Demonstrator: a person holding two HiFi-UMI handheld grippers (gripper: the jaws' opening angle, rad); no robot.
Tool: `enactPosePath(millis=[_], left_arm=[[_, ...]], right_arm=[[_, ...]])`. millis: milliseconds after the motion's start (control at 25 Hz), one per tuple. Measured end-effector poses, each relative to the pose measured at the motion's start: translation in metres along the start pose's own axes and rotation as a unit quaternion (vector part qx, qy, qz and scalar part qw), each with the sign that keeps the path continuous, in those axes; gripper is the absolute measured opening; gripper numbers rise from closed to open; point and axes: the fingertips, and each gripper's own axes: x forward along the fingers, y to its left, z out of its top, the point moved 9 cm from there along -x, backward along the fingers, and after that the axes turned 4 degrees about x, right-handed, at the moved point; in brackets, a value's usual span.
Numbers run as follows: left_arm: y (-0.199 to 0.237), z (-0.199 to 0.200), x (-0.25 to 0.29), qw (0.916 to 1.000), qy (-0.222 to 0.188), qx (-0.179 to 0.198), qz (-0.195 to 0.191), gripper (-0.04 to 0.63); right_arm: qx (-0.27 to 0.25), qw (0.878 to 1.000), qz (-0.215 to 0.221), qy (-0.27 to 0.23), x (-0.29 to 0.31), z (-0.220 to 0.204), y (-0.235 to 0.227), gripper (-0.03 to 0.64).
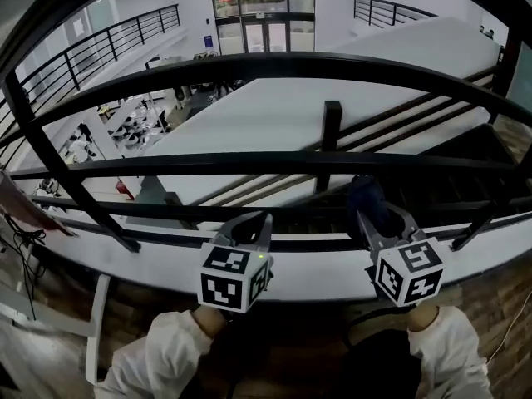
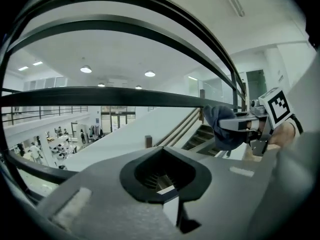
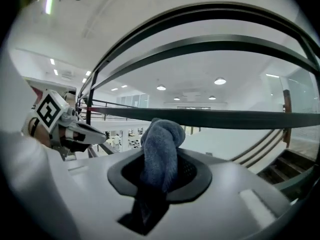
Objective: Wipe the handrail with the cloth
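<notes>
Balcony edge, person facing the handrail (image 1: 249,61), a black railing of several bars. Every bar's long axis runs left to right across the person, so any wipe has to travel sideways, not forward. The right gripper (image 1: 386,227) is clamped on the cloth (image 1: 366,199), a blue-grey wad bunched between its jaws with a rounded lump sticking out past the tips. The head view puts that lump in the gap below the mid bar (image 1: 249,163) and above the lower bars. In the right gripper view the mid bar (image 3: 225,118) crosses just beyond and slightly above the top of the cloth (image 3: 160,149). They lie very near, but contact cannot be confirmed from any view. The left gripper (image 1: 248,227) sits near the right one, on its left and at much the same height, jaws pressed together with nothing between them; only the space beyond shows through the opening. Judgement: the right gripper is the working tool and the nearer one to the bar. The cloth needs a small push forward and up to seat on the bar, then a slide along its length. The left gripper has no part in this yet.
</notes>
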Motion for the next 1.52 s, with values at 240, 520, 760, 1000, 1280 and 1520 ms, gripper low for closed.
enactPosePath(millis=[240, 520, 760, 1000, 1280, 1520], left_arm=[[0.165, -0.051, -0.105, 0.998, 0.017, -0.022, 0.057, 0.003], [0.292, -0.112, -0.171, 0.9922, 0.009, -0.044, 0.116, 0.003], [0.387, -0.178, -0.203, 0.9852, 0.023, -0.088, 0.145, 0.002], [0.434, -0.241, -0.22, 0.9763, 0.067, -0.101, 0.18, 0.002], [0.451, -0.259, -0.221, 0.9762, 0.082, -0.103, 0.172, 0.002], [0.46, -0.269, -0.214, 0.9726, 0.088, -0.109, 0.186, 0.002]], right_arm=[[-0.045, 0.992, 0.122, -0.004, 0.09, 0.002, 0.221, 0.094], [-0.057, 0.979, 0.193, 0.024, 0.179, -0.03, 0.383, 0.094], [-0.028, 0.978, 0.199, 0.061, 0.247, -0.058, 0.488, 0.094], [-0.017, 0.974, 0.198, 0.105, 0.289, -0.094, 0.545, 0.094], [-0.005, 0.978, 0.167, 0.128, 0.339, -0.116, 0.58, 0.094], [0.035, 0.976, 0.145, 0.16, 0.373, -0.143, 0.598, 0.094]])
